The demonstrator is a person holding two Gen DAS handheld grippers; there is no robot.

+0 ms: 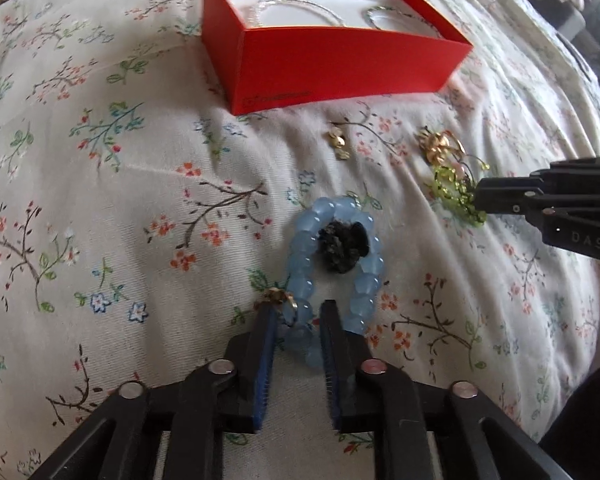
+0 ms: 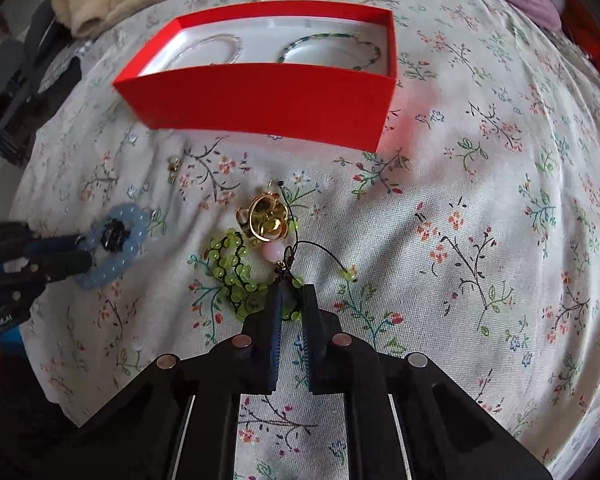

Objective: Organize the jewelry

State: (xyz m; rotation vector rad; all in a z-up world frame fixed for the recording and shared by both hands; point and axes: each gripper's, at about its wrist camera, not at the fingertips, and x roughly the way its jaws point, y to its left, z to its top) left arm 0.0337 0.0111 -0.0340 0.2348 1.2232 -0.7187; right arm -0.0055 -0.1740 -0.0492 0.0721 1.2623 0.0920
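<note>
One red box (image 2: pixel 260 100) on the bed, with two bracelets inside; one blue bead bracelet (image 1: pixel 332 264); one green bead bracelet (image 2: pixel 232 272); one gold ring cluster (image 2: pixel 266 218); one small gold earring pair (image 1: pixel 338 142); two grippers.

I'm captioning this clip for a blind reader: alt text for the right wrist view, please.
The right gripper pinches a green beaded bracelet on a floral bedspread, beside a gold ornament. Behind stands an open red box; at left, the left gripper meets a blue bracelet.

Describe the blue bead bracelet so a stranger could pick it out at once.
Start at the red box on the floral sheet. In front of it, nearest the left gripper, lies the blue bead bracelet. Alone among the loose pieces, it has chunky pale-blue beads ringing a black ornament.
</note>
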